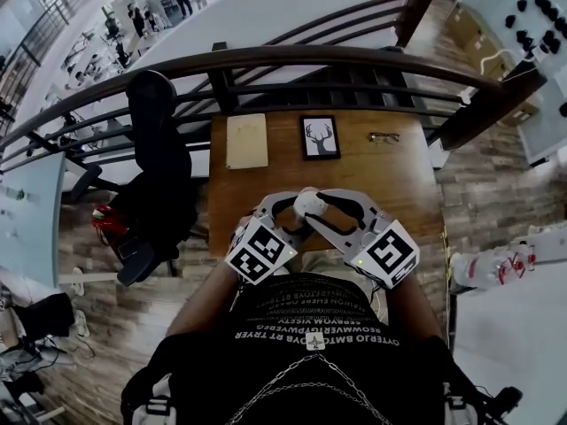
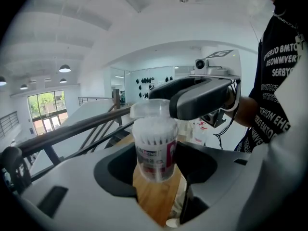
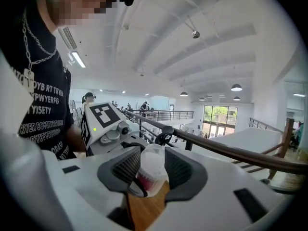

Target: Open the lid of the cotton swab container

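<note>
A clear cotton swab container (image 2: 155, 150) with a red and white label and a translucent lid (image 2: 150, 109) stands between my two grippers, over the front edge of the wooden table (image 1: 390, 175). My left gripper (image 2: 156, 163) is shut on the container's body, one pad on each side. My right gripper (image 3: 150, 170) reaches in from the opposite side, and its ribbed pads are shut on the lid (image 3: 153, 157). One of its dark fingers (image 2: 202, 97) covers the lid's right side. In the head view the container (image 1: 306, 204) shows as a white spot between the crossed jaws.
On the table's far part lie a beige pad (image 1: 246, 141), a framed deer picture (image 1: 320, 137) and a pair of glasses (image 1: 384, 137). A dark wooden railing (image 1: 266, 60) runs behind the table. A black chair (image 1: 155, 166) stands to its left.
</note>
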Available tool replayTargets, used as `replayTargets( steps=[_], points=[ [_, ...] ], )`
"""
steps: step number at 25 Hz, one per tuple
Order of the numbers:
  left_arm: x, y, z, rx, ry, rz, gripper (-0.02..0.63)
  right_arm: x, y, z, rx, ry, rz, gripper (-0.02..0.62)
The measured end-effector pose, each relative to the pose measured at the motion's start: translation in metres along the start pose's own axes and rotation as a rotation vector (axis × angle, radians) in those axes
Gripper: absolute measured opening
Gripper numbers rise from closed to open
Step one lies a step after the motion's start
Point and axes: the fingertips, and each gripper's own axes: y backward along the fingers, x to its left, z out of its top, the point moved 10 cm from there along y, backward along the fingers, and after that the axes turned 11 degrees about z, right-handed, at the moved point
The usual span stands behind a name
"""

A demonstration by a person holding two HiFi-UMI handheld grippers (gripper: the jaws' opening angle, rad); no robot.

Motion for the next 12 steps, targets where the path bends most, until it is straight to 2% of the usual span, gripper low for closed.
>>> replayTargets(
  steps=[6, 9, 12],
  points=[
    [0.004, 0.007, -0.005, 0.011, -0.008, 0.018, 0.267, -0.005, 0.001, 0.006, -0.044, -0.026, -0.042, 0.155],
    [0.008, 0.011, -0.005, 0.008, 0.001, 0.033, 0.267, -0.014, 0.004, 0.006, -0.061, -0.035, -0.110, 0.092],
    [0.011, 0.017, -0.005, -0.001, 0.004, 0.050, 0.267, -0.019, 0.007, 0.007, -0.070, -0.050, -0.127, 0.093]
  ],
)
